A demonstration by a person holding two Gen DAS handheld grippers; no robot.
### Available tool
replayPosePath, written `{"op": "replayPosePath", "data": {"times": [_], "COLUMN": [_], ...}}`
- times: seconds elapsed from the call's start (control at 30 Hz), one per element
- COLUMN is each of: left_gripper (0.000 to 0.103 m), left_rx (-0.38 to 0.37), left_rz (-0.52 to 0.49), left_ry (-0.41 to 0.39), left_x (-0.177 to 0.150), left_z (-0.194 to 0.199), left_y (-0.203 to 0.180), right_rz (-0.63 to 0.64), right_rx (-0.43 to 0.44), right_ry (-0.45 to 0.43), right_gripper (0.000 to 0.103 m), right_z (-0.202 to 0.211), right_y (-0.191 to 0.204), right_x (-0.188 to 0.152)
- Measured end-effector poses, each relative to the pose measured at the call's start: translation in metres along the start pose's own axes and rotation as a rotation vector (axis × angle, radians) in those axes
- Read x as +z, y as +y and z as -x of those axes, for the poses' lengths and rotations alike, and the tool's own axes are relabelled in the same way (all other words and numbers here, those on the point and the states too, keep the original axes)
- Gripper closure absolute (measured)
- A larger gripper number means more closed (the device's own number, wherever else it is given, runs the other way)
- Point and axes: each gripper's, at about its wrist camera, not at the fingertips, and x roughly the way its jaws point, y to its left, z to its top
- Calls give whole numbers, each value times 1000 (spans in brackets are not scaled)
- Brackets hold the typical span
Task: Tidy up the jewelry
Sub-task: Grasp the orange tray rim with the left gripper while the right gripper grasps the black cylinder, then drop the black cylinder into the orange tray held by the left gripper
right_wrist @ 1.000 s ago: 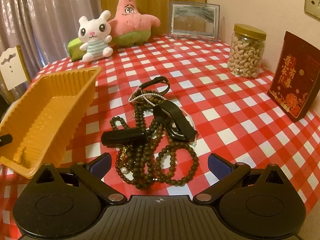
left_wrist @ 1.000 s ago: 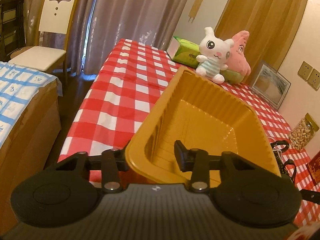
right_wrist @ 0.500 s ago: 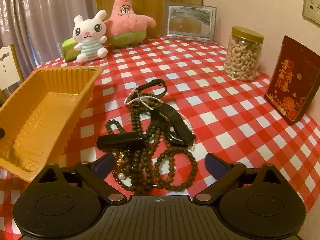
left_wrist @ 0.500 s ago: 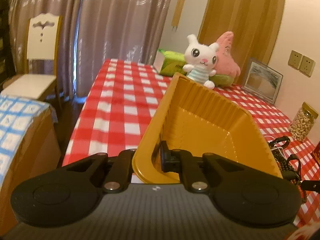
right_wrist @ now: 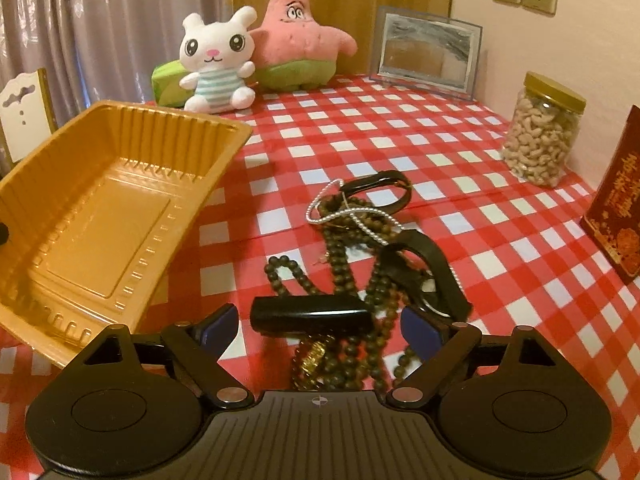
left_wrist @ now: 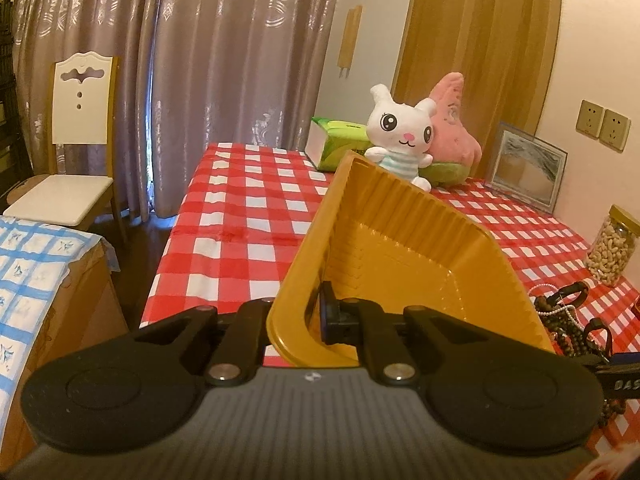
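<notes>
My left gripper (left_wrist: 296, 316) is shut on the near wall of an empty orange plastic tray (left_wrist: 404, 248), tilting it up off the red checked table; the tray also shows at the left of the right wrist view (right_wrist: 104, 216). A tangle of jewelry lies right of the tray: dark bead strands (right_wrist: 344, 264), a white pearl chain (right_wrist: 352, 216), black straps (right_wrist: 424, 260) and a black bar-shaped piece (right_wrist: 310, 314). My right gripper (right_wrist: 320, 326) is open, its blue-padded fingers on either side of the black piece and the beads.
A white rabbit plush (right_wrist: 218, 60), a pink starfish plush (right_wrist: 300, 36) and a green box stand at the table's back. A picture frame (right_wrist: 426, 56), a jar of nuts (right_wrist: 542, 144) and a red box (right_wrist: 618, 200) line the right. A chair (left_wrist: 76, 144) stands left.
My left gripper closed on the tray's wall and tipped the tray up. My right gripper moved forward and down over the jewelry pile, its fingers closing in around the black piece.
</notes>
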Motion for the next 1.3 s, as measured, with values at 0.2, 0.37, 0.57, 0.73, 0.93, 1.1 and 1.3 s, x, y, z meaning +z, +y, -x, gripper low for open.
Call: {"op": "replayPosePath", "data": {"times": [0.2,0.37,0.57,0.73,0.93,1.1,1.3], "left_gripper": [96,96,96,97,99,99,98], "left_rx": [-10,-24,-47,-76,-89,-80,-64], "left_rz": [-7,-10,-15,-42,-132,-169,-180], "left_ry": [0,6,10,8,36,31,23], "left_x": [3,5,9,14,19,20,19], "left_z": [-7,-11,-13,-12,-12,-9,-6], "left_y": [2,4,5,4,-1,-5,-8], "right_rz": [20,58,61,43,32,46,101], "right_rx": [-41,-71,-65,-31,49,137,247], "right_ry": [0,19,18,0,-65,-112,-146], "right_gripper": [15,27,28,28,28,28,28], "right_z": [-11,-20,-18,-8,15,28,33], "right_y": [8,14,12,6,12,26,50], "right_x": [-1,-2,-1,6,24,37,43]}}
